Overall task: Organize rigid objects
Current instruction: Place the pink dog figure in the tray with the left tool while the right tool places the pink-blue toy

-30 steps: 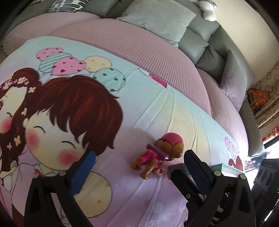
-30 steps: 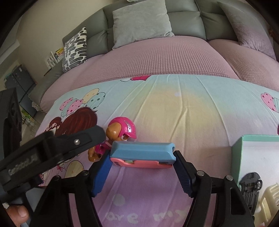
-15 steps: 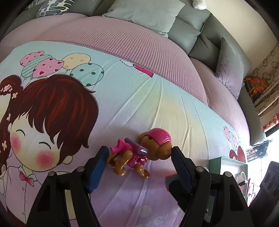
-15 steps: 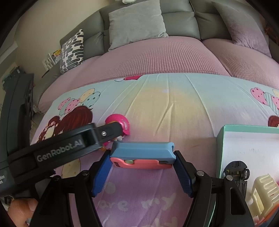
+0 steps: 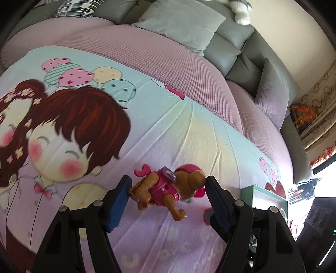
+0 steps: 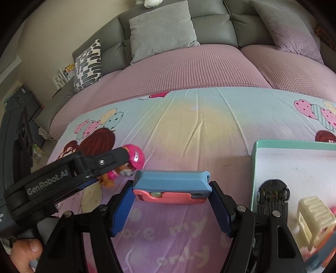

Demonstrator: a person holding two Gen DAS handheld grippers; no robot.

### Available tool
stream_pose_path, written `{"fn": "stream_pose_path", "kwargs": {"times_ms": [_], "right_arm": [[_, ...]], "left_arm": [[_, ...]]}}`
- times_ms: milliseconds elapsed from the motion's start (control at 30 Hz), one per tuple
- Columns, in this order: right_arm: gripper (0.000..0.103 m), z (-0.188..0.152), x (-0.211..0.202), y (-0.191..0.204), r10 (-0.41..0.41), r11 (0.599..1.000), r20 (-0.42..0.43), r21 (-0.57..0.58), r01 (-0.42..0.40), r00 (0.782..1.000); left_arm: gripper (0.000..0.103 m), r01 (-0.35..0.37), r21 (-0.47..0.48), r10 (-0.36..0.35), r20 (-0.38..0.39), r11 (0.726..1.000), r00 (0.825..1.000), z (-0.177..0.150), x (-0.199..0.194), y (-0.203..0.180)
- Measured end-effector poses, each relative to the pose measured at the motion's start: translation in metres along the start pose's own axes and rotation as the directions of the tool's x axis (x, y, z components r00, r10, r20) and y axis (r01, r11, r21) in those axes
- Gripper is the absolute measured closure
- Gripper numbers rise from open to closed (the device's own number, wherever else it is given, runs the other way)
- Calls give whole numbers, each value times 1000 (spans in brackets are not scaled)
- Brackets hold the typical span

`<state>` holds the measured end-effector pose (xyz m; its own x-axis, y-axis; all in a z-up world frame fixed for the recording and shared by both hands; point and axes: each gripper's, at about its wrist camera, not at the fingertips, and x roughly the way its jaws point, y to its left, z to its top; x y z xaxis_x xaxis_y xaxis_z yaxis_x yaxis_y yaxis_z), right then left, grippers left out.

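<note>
Both wrist cameras hover close above the blanket [image 5: 168, 130], facing the sofa [image 6: 210, 19] (sharing the toy pup [image 5: 166, 189]).

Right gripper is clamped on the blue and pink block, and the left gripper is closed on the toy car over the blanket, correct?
Not quite. The left gripper is closed on the toy puppy figure, as the left wrist view shows; the toy car lies in the green box. The right gripper does clamp the blue and pink block.

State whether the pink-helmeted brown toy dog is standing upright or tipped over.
Tipped over: the pink-helmeted brown toy dog lies sideways on the blanket, legs pointing outward.
</note>
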<state>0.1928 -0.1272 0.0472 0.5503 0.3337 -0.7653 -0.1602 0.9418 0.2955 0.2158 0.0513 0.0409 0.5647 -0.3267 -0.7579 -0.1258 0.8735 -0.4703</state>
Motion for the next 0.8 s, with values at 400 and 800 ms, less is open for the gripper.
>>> {"fn": "stream_pose_path", "kwargs": {"times_ms": [400, 800], "right_arm": [[30, -30, -69, -2, -10, 1000, 58, -3, 10, 998], [30, -65, -140, -38, -112, 993, 132, 46, 106, 985]], "left_arm": [[30, 12, -58, -9, 54, 998, 998, -39, -52, -5], [30, 57, 12, -58, 105, 998, 993, -80, -93, -59]]}}
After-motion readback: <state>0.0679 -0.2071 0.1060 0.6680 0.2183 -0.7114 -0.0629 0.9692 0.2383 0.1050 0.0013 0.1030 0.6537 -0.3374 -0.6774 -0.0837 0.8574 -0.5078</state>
